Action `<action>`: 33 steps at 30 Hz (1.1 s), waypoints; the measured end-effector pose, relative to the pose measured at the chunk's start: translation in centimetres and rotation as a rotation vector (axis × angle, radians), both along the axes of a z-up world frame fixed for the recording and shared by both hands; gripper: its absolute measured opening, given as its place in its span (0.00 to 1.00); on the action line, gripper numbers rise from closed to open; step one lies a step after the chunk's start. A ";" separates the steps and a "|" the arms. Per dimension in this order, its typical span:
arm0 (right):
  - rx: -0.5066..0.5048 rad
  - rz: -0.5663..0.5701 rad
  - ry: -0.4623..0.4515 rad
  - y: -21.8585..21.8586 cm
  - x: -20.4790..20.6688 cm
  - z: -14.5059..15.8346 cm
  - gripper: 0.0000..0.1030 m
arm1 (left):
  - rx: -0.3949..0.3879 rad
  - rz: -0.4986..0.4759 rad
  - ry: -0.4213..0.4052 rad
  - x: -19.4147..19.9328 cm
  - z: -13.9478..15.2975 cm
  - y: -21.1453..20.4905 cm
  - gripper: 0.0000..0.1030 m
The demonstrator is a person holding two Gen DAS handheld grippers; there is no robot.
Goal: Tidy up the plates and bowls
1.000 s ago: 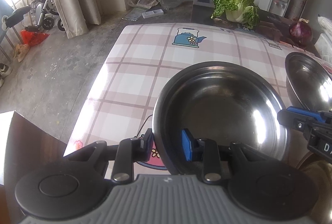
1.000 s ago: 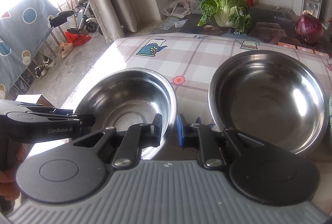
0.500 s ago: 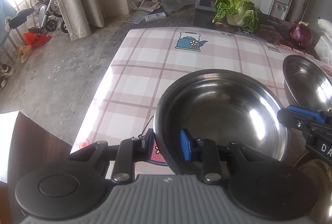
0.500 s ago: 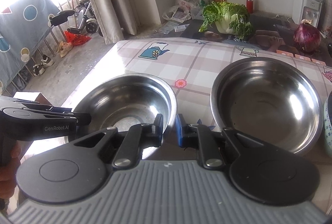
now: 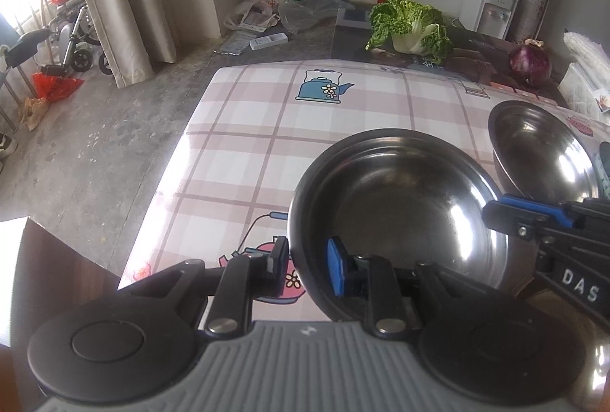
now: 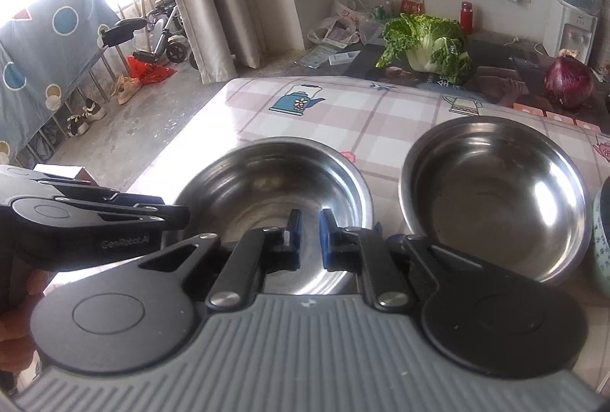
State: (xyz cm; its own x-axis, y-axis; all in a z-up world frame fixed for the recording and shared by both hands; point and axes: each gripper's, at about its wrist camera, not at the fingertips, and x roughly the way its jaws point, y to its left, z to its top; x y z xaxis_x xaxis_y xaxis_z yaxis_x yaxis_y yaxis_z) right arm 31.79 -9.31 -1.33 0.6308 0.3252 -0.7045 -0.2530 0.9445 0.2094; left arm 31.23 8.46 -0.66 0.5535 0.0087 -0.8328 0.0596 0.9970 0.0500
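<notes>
Shoes (image 6: 82, 118) under railing appear only from right tongs (image 6: 309, 240), clamped on bowl (image 6: 267, 183).

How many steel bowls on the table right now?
2. The left bowl is by the table edge; the right bowl sits beside it. More may be out of frame.
</notes>
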 end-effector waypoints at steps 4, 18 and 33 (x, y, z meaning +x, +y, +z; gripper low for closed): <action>0.039 -0.046 0.017 -2.1 0.0 0.1 0.11 | -0.022 0.030 -0.009 0.0 0.4 1.0 0.32; 0.121 -0.130 0.119 -4.0 1.9 -1.7 0.13 | -0.046 0.061 0.023 2.3 -0.7 1.3 0.12; 0.251 -0.131 0.183 -5.0 2.3 -2.4 0.15 | -0.027 0.021 0.042 1.3 -0.6 2.6 0.10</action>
State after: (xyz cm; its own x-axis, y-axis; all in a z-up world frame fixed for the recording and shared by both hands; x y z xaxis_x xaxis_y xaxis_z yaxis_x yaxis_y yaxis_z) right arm 34.07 -14.35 -3.68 0.5494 0.4269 -0.7183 -0.0693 0.8800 0.4700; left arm 32.49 11.07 -1.23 0.5183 -0.0024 -0.8552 0.0400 0.9990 0.0215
